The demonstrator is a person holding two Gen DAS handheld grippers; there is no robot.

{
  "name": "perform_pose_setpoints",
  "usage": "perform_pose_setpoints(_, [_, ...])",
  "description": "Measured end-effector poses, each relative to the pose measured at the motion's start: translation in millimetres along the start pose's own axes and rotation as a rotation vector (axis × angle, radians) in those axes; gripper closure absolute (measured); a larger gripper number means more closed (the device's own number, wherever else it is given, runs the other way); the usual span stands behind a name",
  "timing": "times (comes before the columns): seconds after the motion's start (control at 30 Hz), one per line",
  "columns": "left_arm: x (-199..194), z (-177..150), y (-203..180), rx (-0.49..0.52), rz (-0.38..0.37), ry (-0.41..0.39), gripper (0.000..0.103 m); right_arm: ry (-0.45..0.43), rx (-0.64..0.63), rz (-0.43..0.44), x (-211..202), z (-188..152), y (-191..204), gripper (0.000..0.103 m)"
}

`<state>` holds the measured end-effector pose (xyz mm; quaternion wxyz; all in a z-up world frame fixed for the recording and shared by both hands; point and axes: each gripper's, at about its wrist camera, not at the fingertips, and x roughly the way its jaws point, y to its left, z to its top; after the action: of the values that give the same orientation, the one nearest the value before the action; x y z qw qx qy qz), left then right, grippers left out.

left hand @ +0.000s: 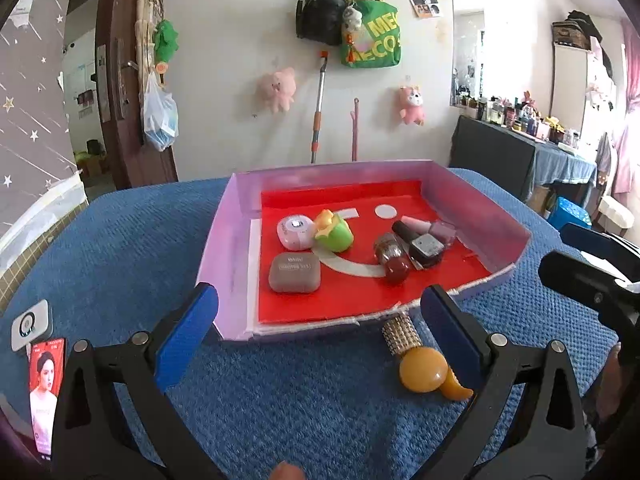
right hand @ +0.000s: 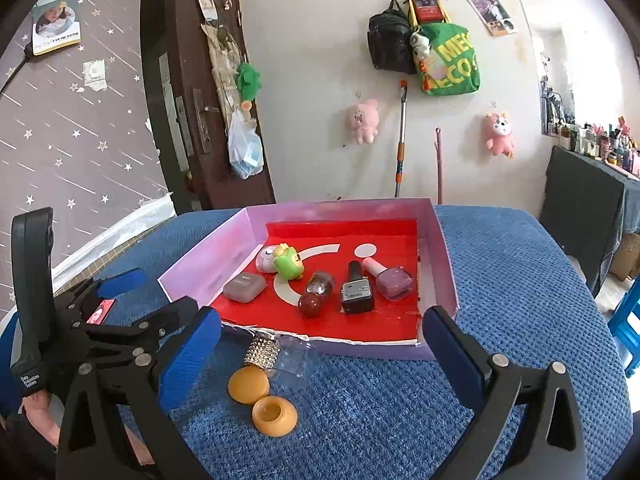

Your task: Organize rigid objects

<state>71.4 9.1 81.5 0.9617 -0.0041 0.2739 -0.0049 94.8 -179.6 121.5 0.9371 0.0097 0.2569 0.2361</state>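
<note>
Beside lilac tray [right hand: 436, 248], rhinestone-studded amber-capped bottle [right hand: 262, 354]

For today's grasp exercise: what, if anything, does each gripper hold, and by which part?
Nothing is held. The left gripper and right gripper are both open, fingers apart over the blue cloth.

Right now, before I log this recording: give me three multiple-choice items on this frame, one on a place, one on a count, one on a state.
1. Where is the studded bottle?
A. inside the box
B. on the blue cloth outside the box's torn front edge
C. in a gripper

2. How many amber dome-shaped pieces lie on the blue cloth?
A. one
B. two
C. four

3. How is the right gripper?
A. open, holding nothing
B. shut on a bottle
C. shut on the green toy

Answers: 1 B, it lies outside the box. 2 B, one dome and one hollow-side-up. 3 A, its fingers stand wide apart.
</note>
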Motion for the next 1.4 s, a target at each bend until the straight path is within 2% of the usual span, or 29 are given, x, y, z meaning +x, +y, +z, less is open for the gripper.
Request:
perform_pose_setpoints(0.17, [2,-7,4,-0.064,-0.075,0.074,0.000,0.006,-0.007,0.003,-5,-7,0,0.000])
perform_pose_setpoints(0.4, [4,-16,3,-0.070,-0.056,0.103,0.000,0.018,-0.002,0.007,-7,-17,-3,0.000])
perform_pose_setpoints(0.6, [11,-22,4,-0.091,-0.077,0.142,0.000,0.003,-0.044,0.004,-9,-24,2,0.000])
perform_pose_setpoints(1.0, [11,-31,7,-0.128,-0.075,0.156,0.000,0.052,-0.018,-0.001,-4,-39,-2,0.000])
perform_pose_setpoints(1.4, [14,-37,-1,-0.103,-0.105,0.185,0.000,0.114,-0.003,-0.002,5,-46,-4,0.000])
